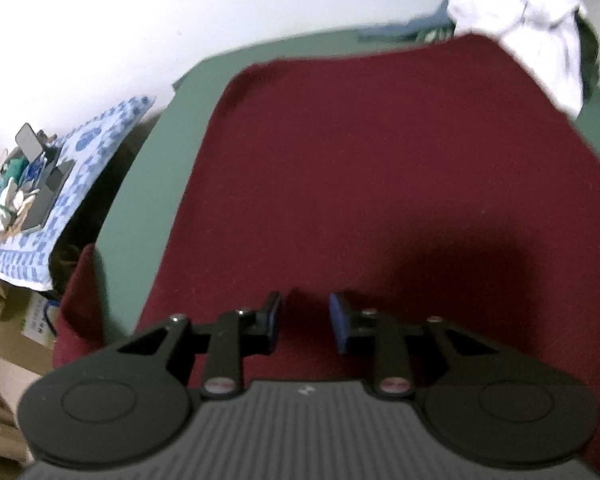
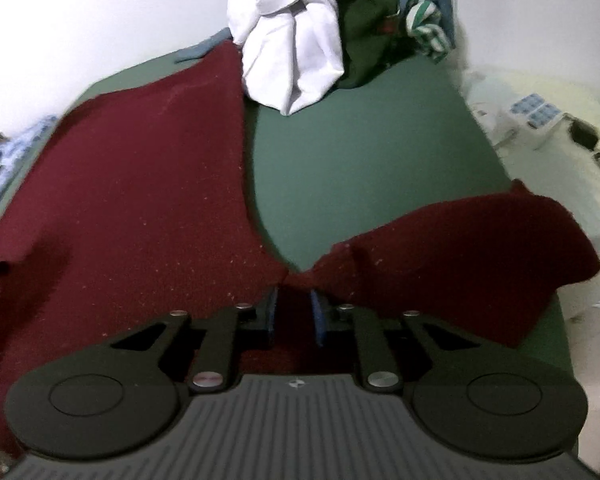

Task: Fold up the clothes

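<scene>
Cloth on a matt green top, between matt black plastic grippers

We see the maroon garment (image 2: 132,184) as thick, fuzzy cloth, matt, flecked with pale lint; it lies on a smooth, matt green surface (image 2: 352,152). At the top of the right wrist frame the white garment (image 2: 288,44) looks like thin, smooth cloth with soft creases, beside a dark green cloth (image 2: 364,16) and a striped cloth (image 2: 424,28). The left gripper (image 1: 304,326) and right gripper (image 2: 294,316) show matt black plastic, ribbed bodies, small shiny metal screws and blue pads (image 1: 338,324) of a dull finish. At the left of the left wrist frame lies a blue-printed cloth (image 1: 80,156).
</scene>
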